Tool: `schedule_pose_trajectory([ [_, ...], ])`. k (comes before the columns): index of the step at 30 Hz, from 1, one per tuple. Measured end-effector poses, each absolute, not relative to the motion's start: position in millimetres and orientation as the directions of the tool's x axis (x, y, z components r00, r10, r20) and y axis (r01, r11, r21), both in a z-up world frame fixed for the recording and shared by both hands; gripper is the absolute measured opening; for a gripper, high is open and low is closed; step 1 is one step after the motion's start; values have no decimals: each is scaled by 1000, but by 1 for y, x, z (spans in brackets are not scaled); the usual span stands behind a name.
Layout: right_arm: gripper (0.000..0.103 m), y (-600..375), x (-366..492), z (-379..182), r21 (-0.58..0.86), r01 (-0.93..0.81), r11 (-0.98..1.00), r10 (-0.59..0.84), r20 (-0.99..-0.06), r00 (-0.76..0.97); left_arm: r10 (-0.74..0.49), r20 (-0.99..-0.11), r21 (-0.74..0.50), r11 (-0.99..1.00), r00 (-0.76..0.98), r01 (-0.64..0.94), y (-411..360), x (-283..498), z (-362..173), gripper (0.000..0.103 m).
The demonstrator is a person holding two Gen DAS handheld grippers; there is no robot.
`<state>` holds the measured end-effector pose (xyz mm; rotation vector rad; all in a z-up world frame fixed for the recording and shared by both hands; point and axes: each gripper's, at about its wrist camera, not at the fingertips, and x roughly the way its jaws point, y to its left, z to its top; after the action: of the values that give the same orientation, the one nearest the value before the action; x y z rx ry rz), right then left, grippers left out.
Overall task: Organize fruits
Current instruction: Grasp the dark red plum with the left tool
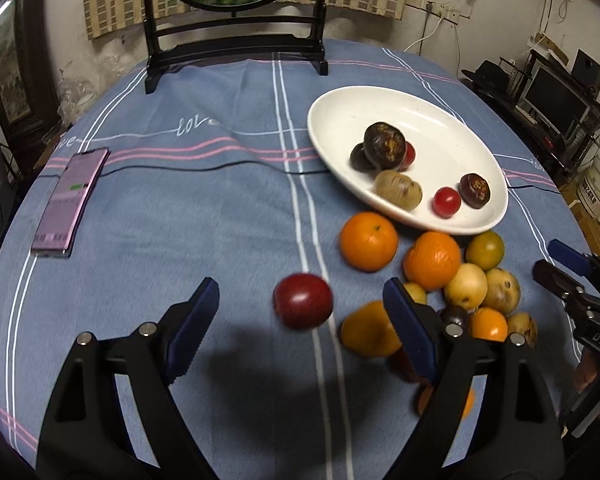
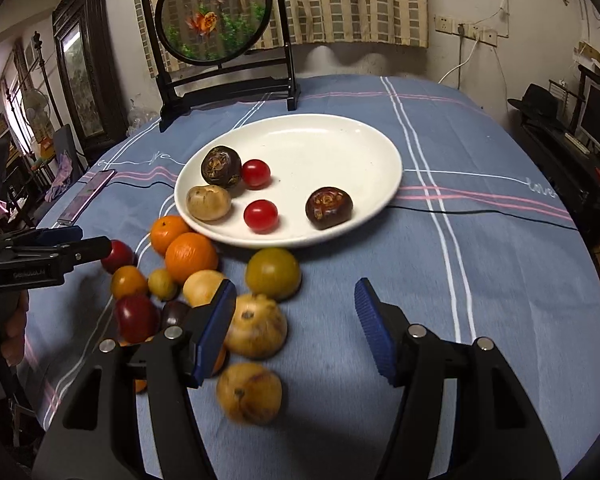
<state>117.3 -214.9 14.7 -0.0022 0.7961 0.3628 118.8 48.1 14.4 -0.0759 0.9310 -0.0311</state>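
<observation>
The left gripper (image 1: 300,320) is hovering released over the worktop (image 1: 180,220), its blue pads spread wide, with a dark red plum (image 1: 303,300) lying on the cloth between them and touching neither; the right gripper (image 2: 296,328) is likewise standing open, grasping nothing, with a tan fruit (image 2: 256,326) just beside its left pad and another tan fruit (image 2: 249,392) lying blurred below it; a white plate (image 2: 340,136) is sitting beyond the grippers, holding two dark brown fruits, two cherry tomatoes (image 2: 261,215) and a tan fruit; the loose pile is lying against the plate's near rim, including two oranges (image 1: 368,241), a greenish-yellow fruit (image 2: 273,273) and several smaller red, orange and tan pieces; a phone (image 1: 71,202) is lying well apart at the left; a framed round goldfish screen (image 2: 214,12) is standing at the far edge.
</observation>
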Motion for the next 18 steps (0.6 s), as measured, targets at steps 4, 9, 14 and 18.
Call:
schedule_pose_trajectory([
  [4, 62, -219, 102, 21, 128, -316, 940, 315, -680, 662, -75, -805, -91, 996, 589, 3, 52, 113, 7, 86],
  [9, 62, -223, 86, 20, 115, -326, 938, 314, -678, 664, -27, -812, -65, 997, 583, -45, 64, 112, -5, 86],
  [14, 62, -225, 81, 12, 117, -324, 939, 310, -695, 649, -31, -821, -67, 997, 570, -42, 70, 116, -15, 86],
  [18, 62, -221, 82, 5, 124, -323, 938, 310, -712, 630, -53, -822, -76, 997, 567, -16, 63, 122, -19, 86],
])
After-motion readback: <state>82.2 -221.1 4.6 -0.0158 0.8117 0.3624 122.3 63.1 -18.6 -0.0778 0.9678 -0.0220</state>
